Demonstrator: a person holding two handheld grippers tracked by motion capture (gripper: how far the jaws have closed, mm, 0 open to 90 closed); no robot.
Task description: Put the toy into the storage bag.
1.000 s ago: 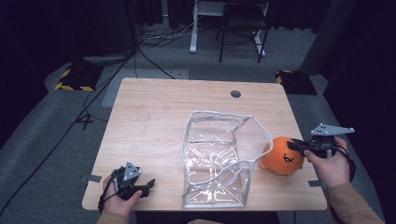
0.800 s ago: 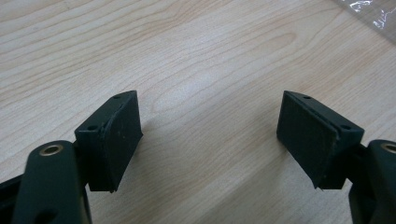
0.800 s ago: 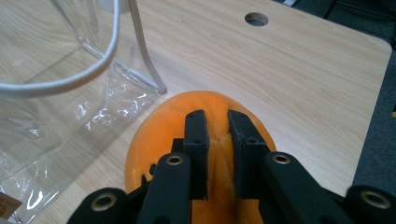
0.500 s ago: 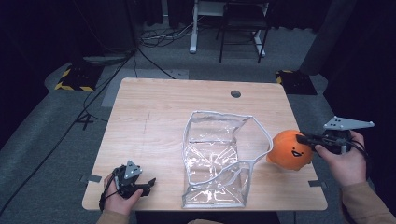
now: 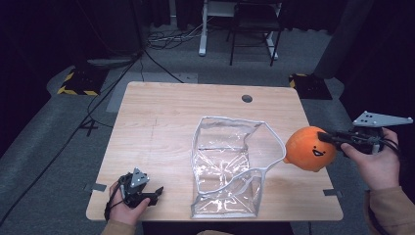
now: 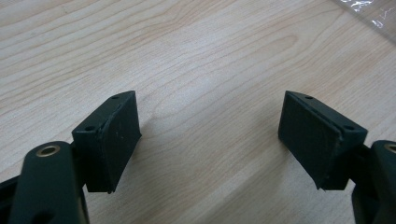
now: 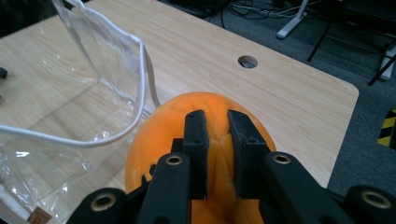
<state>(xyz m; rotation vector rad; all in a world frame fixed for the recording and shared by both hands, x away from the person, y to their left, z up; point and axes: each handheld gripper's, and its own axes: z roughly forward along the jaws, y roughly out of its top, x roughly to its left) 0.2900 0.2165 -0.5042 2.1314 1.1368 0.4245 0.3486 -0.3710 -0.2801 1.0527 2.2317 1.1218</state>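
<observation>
Orange plush toy [image 5: 308, 148]: soft, light, pinched by right gripper [image 5: 329, 138] at bag's [image 5: 230, 166] 3 o'clock | left gripper [image 5: 155, 192] fingers wide, empty, on desk [image 5: 166, 117].

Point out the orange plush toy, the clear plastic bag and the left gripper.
orange plush toy [image 5: 310, 148]: high view, on its face side.
clear plastic bag [image 5: 224, 169]: high view, on its see-through side wall.
left gripper [image 6: 210, 140]: left gripper view, midway between its open jaws.

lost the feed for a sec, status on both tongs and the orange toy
Right tongs shut on orange plush toy, held off the table beside the clear bag. Left tongs open over bare wooden table. Nothing between toy and bag opening.
</observation>
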